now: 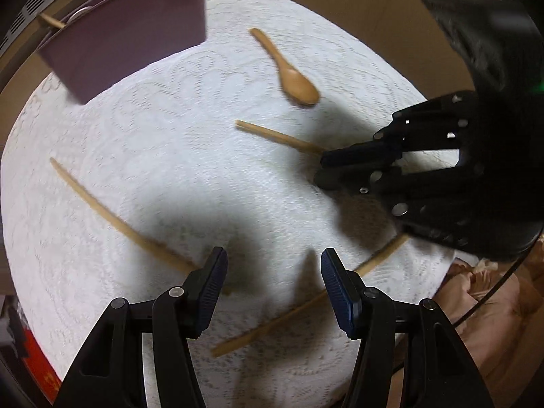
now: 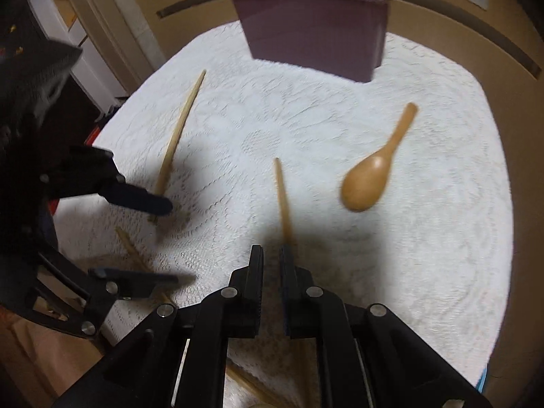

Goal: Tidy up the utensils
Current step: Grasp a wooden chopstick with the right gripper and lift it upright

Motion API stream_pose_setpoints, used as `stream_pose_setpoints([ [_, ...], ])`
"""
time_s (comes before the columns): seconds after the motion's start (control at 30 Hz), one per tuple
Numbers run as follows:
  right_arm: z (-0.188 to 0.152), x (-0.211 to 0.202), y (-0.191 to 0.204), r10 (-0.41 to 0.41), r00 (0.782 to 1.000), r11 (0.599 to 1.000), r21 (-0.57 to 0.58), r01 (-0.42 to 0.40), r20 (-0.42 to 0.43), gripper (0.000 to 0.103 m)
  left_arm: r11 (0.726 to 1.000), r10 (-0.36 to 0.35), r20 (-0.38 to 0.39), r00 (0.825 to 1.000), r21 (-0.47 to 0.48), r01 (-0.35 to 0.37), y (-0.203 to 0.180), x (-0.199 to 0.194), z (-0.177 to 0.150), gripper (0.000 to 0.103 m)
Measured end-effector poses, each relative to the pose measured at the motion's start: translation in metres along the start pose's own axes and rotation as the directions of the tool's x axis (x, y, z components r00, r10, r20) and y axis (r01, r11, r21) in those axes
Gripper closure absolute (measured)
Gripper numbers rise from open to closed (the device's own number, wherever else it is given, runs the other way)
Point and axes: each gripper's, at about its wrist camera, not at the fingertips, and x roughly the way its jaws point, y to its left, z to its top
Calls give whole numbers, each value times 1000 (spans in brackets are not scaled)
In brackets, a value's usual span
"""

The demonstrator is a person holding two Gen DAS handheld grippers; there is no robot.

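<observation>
Wood chopstick [image 2: 284, 200] is what my right gripper [image 2: 271, 258] has, or nearly: the jaws are pinched narrow around its near end, and with the blur I can't tell whether it's off the cloth yet. It points away toward the purple bin [image 2: 316, 30] at the far edge of the bench. Thin, stiff, light, prob. slick on the pads, so it could pivot or slide; a hold closer to mid-shaft would steady it, imo.

Just right of it lies the wooden spoon [image 2: 369, 176], bowl toward me, handle angled off; best taken at the neck, where it's narrowest.

My left gripper [image 1: 273, 272] hangs wide apart w/ nothing in it, over two more chopsticks: one long one [image 1: 112, 217] running off to the left, another [image 1: 302, 306] crossing under the right finger.

All sit on the white lace cloth [image 1: 153, 142]; the bin already shows a few utensils poking out of its top.
</observation>
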Motion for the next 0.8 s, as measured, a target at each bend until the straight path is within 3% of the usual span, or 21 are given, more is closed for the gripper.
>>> stream_pose_setpoints([
  [0.13,6,9,10,-70,997,997,-37,71,12,90,999,-3,12,1000,-34,4,8,-3,-3,42],
  [0.3,12,3,3,-86,996,996,-9,86,35,90,999,-7,15,1000,-40,7,11,-4,-3,41],
  [0.37,12,-3,-2,-115,991,993,9,115,62,85,999,-8,14,1000,-34,8,8,-3,-2,41],
  [0.5,8,-10,-7,-170,982,985,-6,171,85,65,1000,-7,11,1000,-21,7,6,-1,1,41],
  [0.63,6,2,-17,-166,985,986,11,166,52,64,1000,-3,8,1000,-29,3,7,2,4,41],
  [0.7,4,2,-16,-165,984,986,12,165,61,69,999,-1,8,1000,-36,1,8,3,6,41],
  [0.73,5,2,-16,-176,982,984,13,175,66,86,999,0,8,1000,-43,1,9,4,9,41],
  [0.8,7,-1,-20,-173,983,985,38,170,70,95,998,-6,7,1000,-65,7,13,5,14,41],
])
